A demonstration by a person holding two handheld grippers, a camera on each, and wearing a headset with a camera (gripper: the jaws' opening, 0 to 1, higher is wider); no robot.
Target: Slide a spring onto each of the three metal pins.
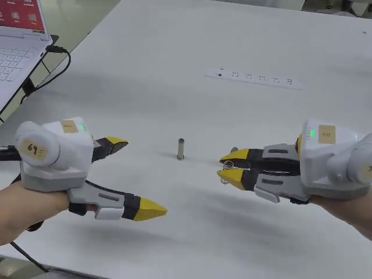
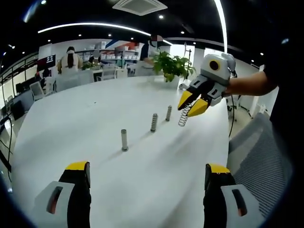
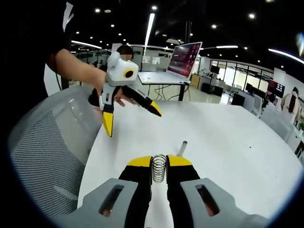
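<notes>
Right gripper (image 1: 225, 167) pinches a spring (image 3: 159, 168) by its side, nearly closed, held near the right of the bare pin (image 1: 181, 149) on the table (image 1: 174, 87), likely to thread it. Left gripper (image 1: 144, 175) gapes wide, empty, left of the pin.

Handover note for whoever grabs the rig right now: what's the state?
Left tongs: open, empty, above the table.
Right tongs: shut on a spring, held off the table by the pins.
Done: middle pin and far pin look to have springs on.
Left to do: bare pin, upright between the tongs, needs the held spring.
</notes>
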